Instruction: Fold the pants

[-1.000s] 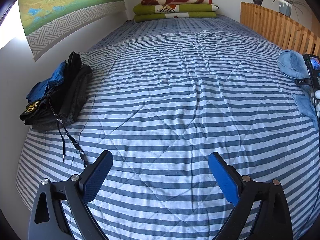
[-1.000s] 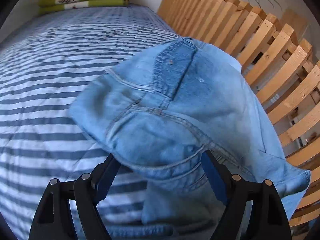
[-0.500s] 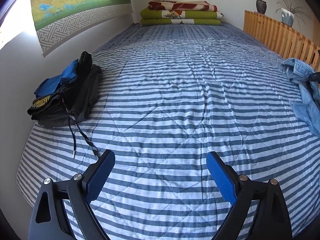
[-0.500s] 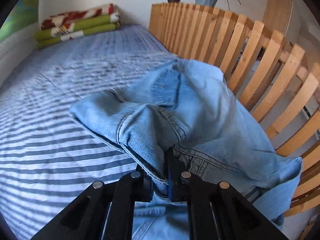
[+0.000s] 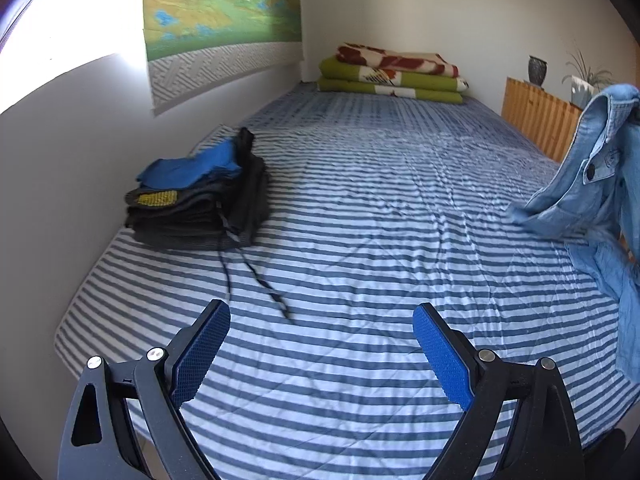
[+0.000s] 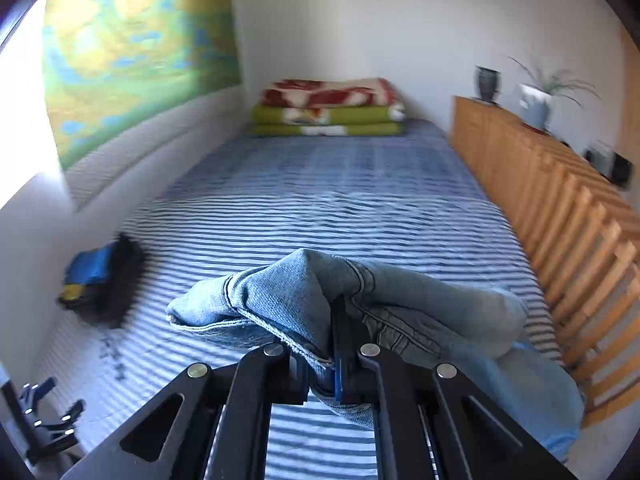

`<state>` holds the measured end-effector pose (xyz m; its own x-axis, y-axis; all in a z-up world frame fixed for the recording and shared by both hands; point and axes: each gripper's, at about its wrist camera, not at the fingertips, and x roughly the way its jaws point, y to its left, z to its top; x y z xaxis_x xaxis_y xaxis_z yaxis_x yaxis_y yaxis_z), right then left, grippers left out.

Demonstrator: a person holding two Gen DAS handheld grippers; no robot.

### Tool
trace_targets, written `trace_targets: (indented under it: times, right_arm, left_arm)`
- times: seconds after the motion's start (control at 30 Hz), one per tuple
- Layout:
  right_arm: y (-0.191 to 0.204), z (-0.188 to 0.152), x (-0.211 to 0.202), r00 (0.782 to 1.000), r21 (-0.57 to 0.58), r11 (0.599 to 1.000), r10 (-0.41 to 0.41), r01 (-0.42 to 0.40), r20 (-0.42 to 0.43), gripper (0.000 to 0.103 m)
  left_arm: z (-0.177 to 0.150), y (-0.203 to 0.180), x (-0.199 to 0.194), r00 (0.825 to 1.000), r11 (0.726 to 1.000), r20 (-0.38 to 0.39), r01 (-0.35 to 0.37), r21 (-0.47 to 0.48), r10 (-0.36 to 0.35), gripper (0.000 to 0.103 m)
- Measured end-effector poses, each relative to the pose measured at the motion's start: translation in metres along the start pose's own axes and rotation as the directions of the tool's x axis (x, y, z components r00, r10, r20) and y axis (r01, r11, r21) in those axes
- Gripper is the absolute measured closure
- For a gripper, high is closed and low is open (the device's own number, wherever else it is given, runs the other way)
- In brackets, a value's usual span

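Note:
Light blue denim pants (image 6: 420, 312) hang bunched from my right gripper (image 6: 326, 360), which is shut on a fold of the cloth near the waistband. In the left wrist view the same jeans (image 5: 592, 184) dangle at the far right, lifted above the striped bed (image 5: 360, 220), with their lower part trailing on the cover. My left gripper (image 5: 320, 352) is open and holds nothing; it hovers over the near end of the bed, well left of the jeans.
A stack of folded dark and blue clothes (image 5: 196, 200) with trailing drawstrings lies by the left wall. Folded blankets (image 5: 392, 76) sit at the bed's far end. A slatted wooden rail (image 6: 560, 216) runs along the right side, with a vase and a plant on top.
My right gripper closed on the jeans and lifted them off the bed. The left gripper stayed open and drew back and up, tilting its view toward the wall.

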<state>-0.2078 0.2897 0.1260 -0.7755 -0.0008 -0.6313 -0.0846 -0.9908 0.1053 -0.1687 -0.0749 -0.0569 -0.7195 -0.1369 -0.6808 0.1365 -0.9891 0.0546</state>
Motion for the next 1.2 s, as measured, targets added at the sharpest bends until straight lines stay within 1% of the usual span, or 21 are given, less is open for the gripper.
trace_targets:
  times: [0.1,0.2,0.23,0.33,0.4,0.47,0.5,0.53,0.57,0.6,0.63,0.67,0.73,0.83,0.87,0.93,1.03,1.1,1.13,1.17,1.2]
  right_arm:
    - [0.058,0.006,-0.024,0.991,-0.044,0.990,0.134,-0.133,0.018,0.096]
    - [0.111,0.012,-0.041,0.965,-0.096,0.961,0.261,-0.258,0.020,0.096]
    - [0.128,0.014,-0.045,0.952,-0.108,0.947,0.305,-0.302,0.013,0.096]
    - [0.175,0.019,-0.049,0.896,-0.133,0.887,0.442,-0.442,-0.029,0.096]
    - [0.205,0.021,-0.041,0.866,-0.155,0.853,0.497,-0.499,-0.055,0.096]
    - [0.233,0.017,-0.015,0.848,-0.155,0.834,0.520,-0.530,-0.101,0.096]
    - [0.249,0.013,0.009,0.833,-0.139,0.823,0.530,-0.550,-0.158,0.096]
    - [0.270,0.006,0.042,0.824,-0.159,0.817,0.512,-0.555,-0.244,0.092]
    - [0.285,-0.001,0.073,0.836,-0.198,0.830,0.452,-0.522,-0.311,0.090]
    - [0.299,-0.016,0.105,0.854,-0.234,0.853,0.364,-0.466,-0.372,0.088]
    - [0.305,-0.031,0.134,0.858,-0.257,0.871,0.287,-0.419,-0.425,0.086]
    - [0.304,-0.043,0.155,0.850,-0.251,0.883,0.252,-0.398,-0.463,0.086]
    - [0.289,-0.066,0.185,0.819,-0.207,0.897,0.237,-0.391,-0.523,0.086]
    - [0.247,-0.077,0.196,0.803,-0.147,0.907,0.262,-0.394,-0.535,0.085]
    - [0.233,-0.078,0.192,0.806,-0.126,0.912,0.272,-0.391,-0.526,0.084]
    - [0.193,-0.086,0.173,0.828,-0.097,0.925,0.279,-0.368,-0.486,0.082]
    - [0.141,-0.106,0.133,0.872,-0.074,0.949,0.249,-0.307,-0.422,0.080]
    - [0.102,-0.133,0.105,0.906,-0.064,0.972,0.187,-0.227,-0.380,0.078]
    - [0.089,-0.146,0.094,0.916,-0.061,0.981,0.150,-0.185,-0.371,0.075]
    - [0.065,-0.167,0.082,0.921,-0.055,0.989,0.105,-0.135,-0.374,0.073]
    - [0.050,-0.183,0.076,0.920,-0.042,0.994,0.075,-0.099,-0.385,0.073]
  left_arm:
    - [-0.002,0.028,-0.026,0.999,0.999,0.035,-0.021,-0.036,0.023,0.008]
    - [-0.007,0.056,-0.053,0.996,0.996,0.070,-0.053,-0.069,0.058,0.008]
    - [-0.009,0.067,-0.063,0.994,0.994,0.081,-0.070,-0.080,0.077,0.008]
    - [-0.015,0.093,-0.084,0.987,0.988,0.100,-0.113,-0.109,0.124,0.008]
    - [-0.022,0.112,-0.095,0.981,0.981,0.106,-0.147,-0.129,0.161,0.008]
    - [-0.029,0.131,-0.099,0.976,0.972,0.096,-0.182,-0.148,0.198,0.008]
    - [-0.033,0.140,-0.096,0.973,0.967,0.080,-0.202,-0.154,0.216,0.008]
    - [-0.036,0.148,-0.091,0.971,0.962,0.055,-0.220,-0.160,0.231,0.008]
    - [-0.038,0.155,-0.083,0.971,0.959,0.028,-0.230,-0.167,0.238,0.008]
    - [-0.041,0.162,-0.074,0.971,0.956,-0.003,-0.237,-0.174,0.241,0.008]
    - [-0.043,0.166,-0.066,0.969,0.953,-0.028,-0.246,-0.176,0.245,0.008]
    - [-0.045,0.169,-0.057,0.967,0.952,-0.052,-0.257,-0.169,0.251,0.008]
    - [-0.048,0.168,-0.044,0.963,0.952,-0.071,-0.267,-0.146,0.259,0.008]
    - [-0.049,0.153,-0.021,0.969,0.964,-0.094,-0.240,-0.116,0.230,0.008]
    - [-0.048,0.148,-0.012,0.973,0.970,-0.106,-0.219,-0.110,0.207,0.008]
    - [-0.045,0.137,0.005,0.979,0.979,-0.127,-0.176,-0.103,0.162,0.008]
    - [-0.041,0.113,0.023,0.985,0.992,-0.152,-0.099,-0.082,0.086,0.008]
    - [-0.039,0.094,0.032,0.986,0.997,-0.163,-0.050,-0.060,0.039,0.008]
    - [-0.037,0.082,0.037,0.985,0.998,-0.172,-0.023,-0.051,0.014,0.008]
    - [-0.034,0.071,0.042,0.983,0.999,-0.185,0.013,-0.039,-0.020,0.008]
    - [-0.033,0.061,0.046,0.980,0.999,-0.193,0.038,-0.036,-0.044,0.008]
